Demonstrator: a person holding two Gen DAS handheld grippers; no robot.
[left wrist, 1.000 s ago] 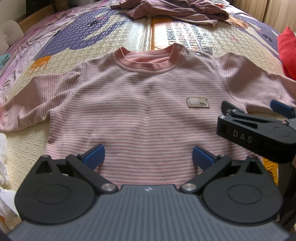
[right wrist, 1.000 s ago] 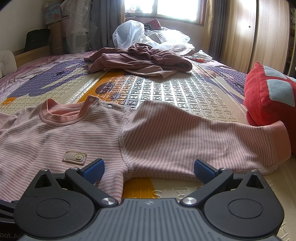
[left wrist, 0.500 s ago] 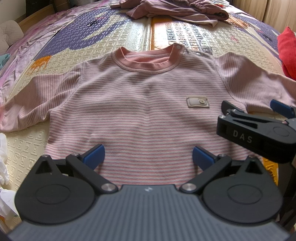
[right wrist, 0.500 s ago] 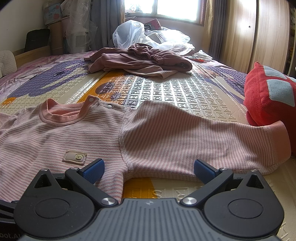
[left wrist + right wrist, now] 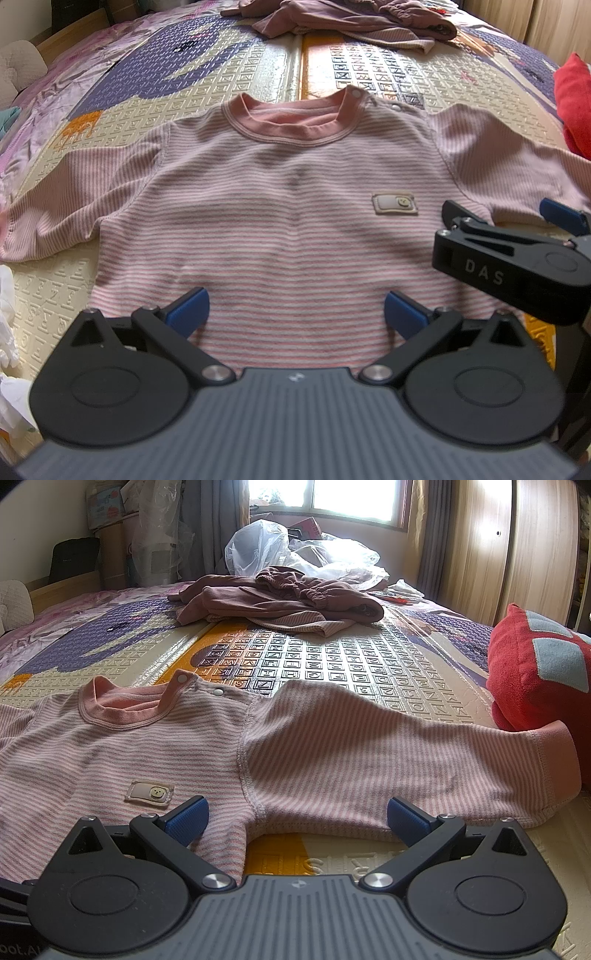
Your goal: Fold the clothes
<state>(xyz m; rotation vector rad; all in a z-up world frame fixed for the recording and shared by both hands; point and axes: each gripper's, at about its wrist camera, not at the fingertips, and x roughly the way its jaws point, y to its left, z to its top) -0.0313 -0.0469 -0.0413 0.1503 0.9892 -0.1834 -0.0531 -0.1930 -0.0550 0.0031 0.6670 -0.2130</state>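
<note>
- I see the embossed foam play mat (image 5: 122,122), cream with purple and orange patches and rows of raised letter tiles, spread across the bed and carrying everything else.
- The pink-and-white striped long-sleeved child's top (image 5: 295,221) lies flat on that mat, front up, collar away from me, both sleeves stretched out to the sides. Its right-hand sleeve (image 5: 388,753) runs toward the red plush cushion (image 5: 535,672), the pink cuff just beside it.
- A crumpled heap of mauve clothes (image 5: 280,598) sits well apart at the far end of the mat, with clear plastic bags (image 5: 295,550) behind it.
- My left gripper (image 5: 295,312) hangs over the top's lower hem, its blue-padded fingers spread wide with striped cloth showing between them; it grips nothing.
- My right gripper (image 5: 297,814) is low at the armpit of the right-hand sleeve, likewise spread wide and empty; in the left view it shows side-on at the right edge.
- A small beige rubber patch (image 5: 394,204) with a face on it sits on the chest.
</note>
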